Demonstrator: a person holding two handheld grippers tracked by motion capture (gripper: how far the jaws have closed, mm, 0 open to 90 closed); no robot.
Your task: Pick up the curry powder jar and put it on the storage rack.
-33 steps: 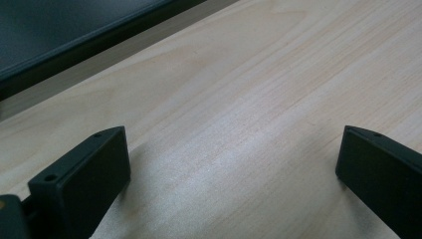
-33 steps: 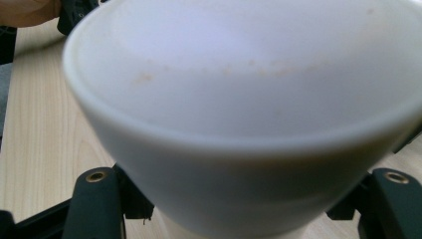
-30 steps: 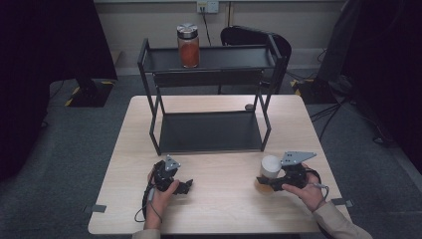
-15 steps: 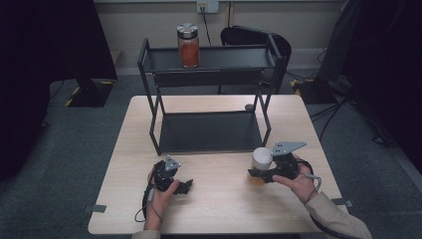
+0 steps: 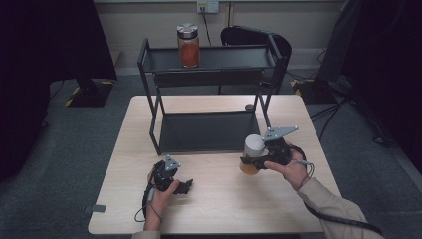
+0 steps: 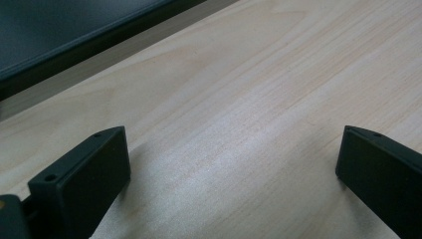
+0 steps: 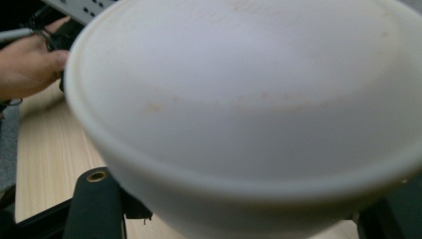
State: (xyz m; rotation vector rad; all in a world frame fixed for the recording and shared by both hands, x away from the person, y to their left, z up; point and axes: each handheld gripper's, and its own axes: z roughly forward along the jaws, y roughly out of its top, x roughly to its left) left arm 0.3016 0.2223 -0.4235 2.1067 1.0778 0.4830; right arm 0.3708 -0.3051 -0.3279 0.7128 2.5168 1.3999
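Right gripper (image 5: 250,160) clamps a white-lidded clear jar of amber contents (image 5: 252,154) above the pale wooden table (image 5: 219,209) in front of the black metal shelf rack (image 5: 209,130), jar upright with lid uppermost, while the left gripper (image 5: 186,186) rests open on the tabletop

Ahead of the right tool (image 5: 251,160) and the white-lidded jar (image 5: 253,152) clamped in it stands the black 2-tier rack (image 5: 209,92). Its lower shelf (image 5: 206,130) lies bare, open at the front between the front posts. The rack's right front post (image 5: 266,112) rises just beyond the jar. On the top shelf, an orange-filled jar (image 5: 188,46) takes the left part; the rest lies free. Bare worktop (image 5: 224,194) separates the right tool from the left tool (image 5: 181,186), whose jaws stand wide over bare wood.
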